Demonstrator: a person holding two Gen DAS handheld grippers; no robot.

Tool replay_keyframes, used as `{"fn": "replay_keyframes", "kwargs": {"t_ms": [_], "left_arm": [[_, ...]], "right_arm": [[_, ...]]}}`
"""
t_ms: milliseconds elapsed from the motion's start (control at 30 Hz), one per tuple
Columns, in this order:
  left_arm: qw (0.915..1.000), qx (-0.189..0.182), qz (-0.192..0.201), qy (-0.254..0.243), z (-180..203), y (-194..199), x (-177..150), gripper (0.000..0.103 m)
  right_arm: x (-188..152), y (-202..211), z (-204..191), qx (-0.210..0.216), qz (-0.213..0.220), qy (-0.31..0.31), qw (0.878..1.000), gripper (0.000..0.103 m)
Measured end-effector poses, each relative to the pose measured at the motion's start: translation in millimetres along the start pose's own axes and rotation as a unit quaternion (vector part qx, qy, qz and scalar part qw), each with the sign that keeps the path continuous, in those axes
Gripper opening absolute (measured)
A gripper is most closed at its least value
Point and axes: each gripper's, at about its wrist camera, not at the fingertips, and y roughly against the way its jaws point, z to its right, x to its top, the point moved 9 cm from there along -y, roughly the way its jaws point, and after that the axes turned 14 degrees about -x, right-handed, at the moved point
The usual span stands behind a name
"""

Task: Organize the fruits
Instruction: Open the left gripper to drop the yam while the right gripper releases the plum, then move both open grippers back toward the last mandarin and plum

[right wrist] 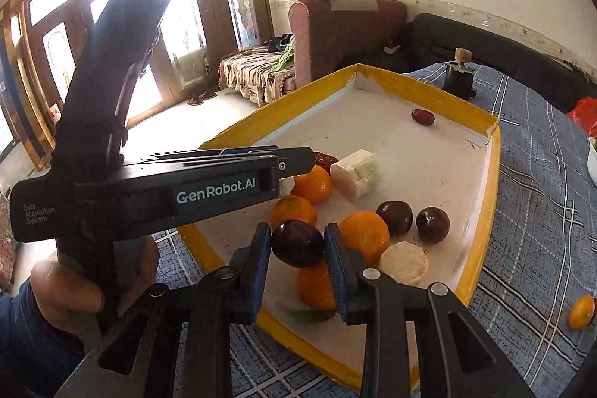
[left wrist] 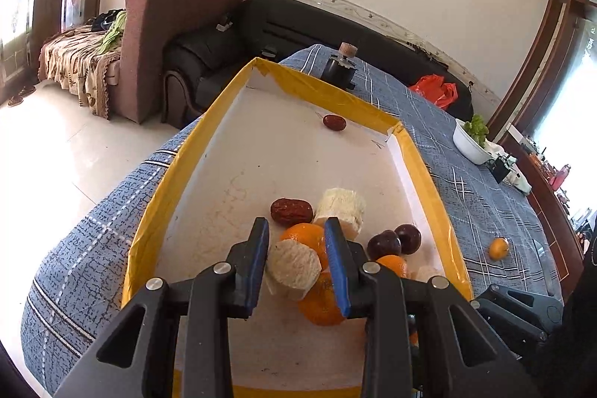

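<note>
A white tray with a yellow rim (left wrist: 335,88) (right wrist: 429,81) sits on a blue checked tablecloth and holds mixed fruit. My left gripper (left wrist: 297,230) is shut on a white peeled chunk (left wrist: 294,267) above several oranges (left wrist: 322,301). In the right wrist view it reaches in from the left (right wrist: 298,159). My right gripper (right wrist: 297,230) is shut on a dark plum (right wrist: 297,243) over the tray's near corner. Two more plums (right wrist: 394,218), a white chunk (right wrist: 356,174), another white piece (right wrist: 405,262) and red dates (left wrist: 291,211) (right wrist: 423,117) lie in the tray.
One small orange (left wrist: 499,248) (right wrist: 581,313) lies on the cloth right of the tray. A black jar with a cork lid (left wrist: 339,66) stands behind the tray. A white bowl of greens (left wrist: 470,140) is at the far right. A person's hand (right wrist: 67,290) grips the left gripper's handle.
</note>
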Motion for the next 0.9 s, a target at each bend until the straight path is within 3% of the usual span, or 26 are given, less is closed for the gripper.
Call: {"fn": "replay_keyframes", "kwargs": {"t_ms": [533,733,900], "left_arm": [[1.0,0.006,0.0,-0.001,0.2,-1.0,0.5,0.031],[0.9998,0.018,0.0,-0.009,2.2,1.5,-0.6,0.035],[0.9997,0.016,0.012,-0.017,18.8,8.6,5.6,0.035]], "right_arm": [[4.5,21.9,11.4,-0.001,0.019,-0.012,1.0,0.041],[5.1,46.2,62.8,-0.036,0.033,-0.059,0.997,0.041],[-8.4,66.3,135.4,-0.072,0.032,-0.127,0.989,0.041]]}}
